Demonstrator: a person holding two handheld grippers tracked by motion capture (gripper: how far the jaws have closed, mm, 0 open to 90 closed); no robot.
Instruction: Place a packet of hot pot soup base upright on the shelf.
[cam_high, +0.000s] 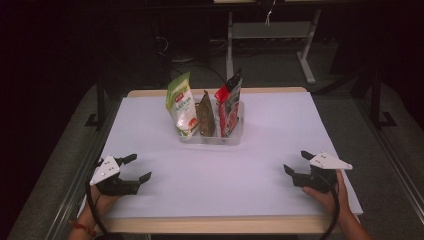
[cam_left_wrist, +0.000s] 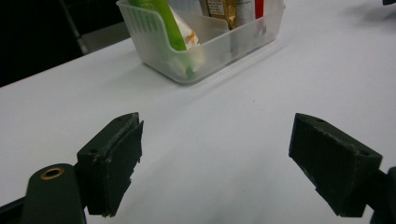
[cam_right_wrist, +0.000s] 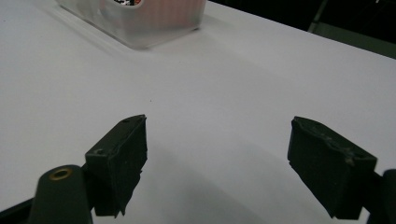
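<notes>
Grippers spread wide, nothing between the jaws: left gripper low over the white table at the near left corner, right gripper likewise at the near right. Ahead and between them, well apart from both, clear plastic bin with green pouch, brown packet and red packet standing upright inside.

Left gripper w/ jaws wide apart over white table; beyond sits clear plastic bin w/ green pouch & other packets upright inside.
</notes>
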